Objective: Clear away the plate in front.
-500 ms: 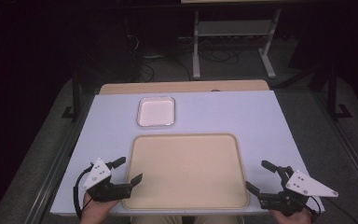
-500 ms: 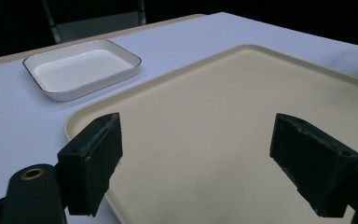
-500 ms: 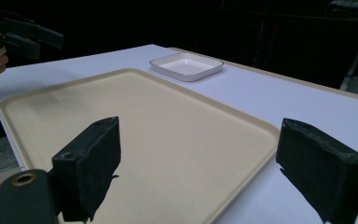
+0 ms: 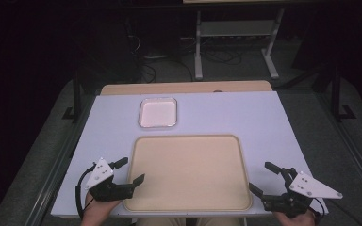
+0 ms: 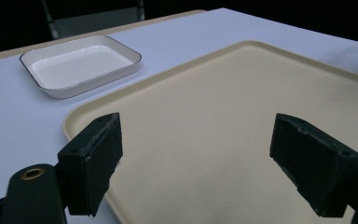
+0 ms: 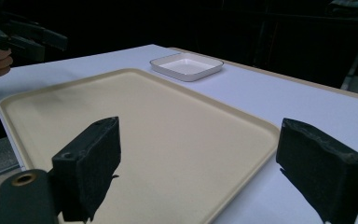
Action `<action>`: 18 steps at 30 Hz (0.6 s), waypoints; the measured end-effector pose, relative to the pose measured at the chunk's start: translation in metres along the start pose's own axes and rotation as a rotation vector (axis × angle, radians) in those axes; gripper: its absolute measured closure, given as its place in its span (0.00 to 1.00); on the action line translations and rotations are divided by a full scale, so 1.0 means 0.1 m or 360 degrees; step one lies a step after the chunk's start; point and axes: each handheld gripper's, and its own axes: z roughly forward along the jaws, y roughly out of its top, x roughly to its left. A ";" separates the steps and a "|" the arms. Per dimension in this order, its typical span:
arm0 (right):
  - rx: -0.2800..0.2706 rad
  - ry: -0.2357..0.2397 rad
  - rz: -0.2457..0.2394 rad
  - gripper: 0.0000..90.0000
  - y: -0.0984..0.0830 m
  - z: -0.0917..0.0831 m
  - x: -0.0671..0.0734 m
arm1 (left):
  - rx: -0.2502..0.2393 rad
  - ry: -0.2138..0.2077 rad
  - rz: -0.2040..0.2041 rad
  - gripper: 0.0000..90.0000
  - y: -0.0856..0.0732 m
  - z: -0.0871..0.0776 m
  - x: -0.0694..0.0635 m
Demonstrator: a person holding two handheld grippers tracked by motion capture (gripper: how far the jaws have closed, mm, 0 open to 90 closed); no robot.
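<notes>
Two things lay on the bench (image 4: pixel 264 117): a wide beige tray (image 4: pixel 188 172) at its near edge, bare, and a small white dish (image 4: pixel 157 112) just beyond the tray's far left corner, apart from it. We held both grippers at the tray's near corners. Our left gripper (image 4: pixel 131 170) stood wide, one jaw over the tray's left rim and the other outside it above the bench, touching nothing as far as we could tell. Our right gripper (image 4: pixel 261 178) was equally wide beside the tray's near right corner, holding nothing; in the right gripper view one jaw hung over the tray and the other over the white bench surface.

We judged the tray to be what we were about to take, one rim in each gripper. The rim looked low and smooth, so a shallow bite could slip off as we lifted. If one side closed or rose before the other, the tray would tilt or pivot, and a push forward might slide it into the dish. The near edge sat close to the bench's lip, so a pull toward us could tip it off.
</notes>
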 end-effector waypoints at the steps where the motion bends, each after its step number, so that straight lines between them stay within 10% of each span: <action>1: 0.0001 -0.0002 0.0002 0.14 0.00 0.00 0.00 | 0.0000 0.0000 -0.0002 0.18 0.00 0.01 0.00; 18: -0.0005 -0.0030 0.0033 0.14 -0.01 -0.01 -0.04 | 0.0080 0.0003 0.0076 0.18 0.09 0.19 0.15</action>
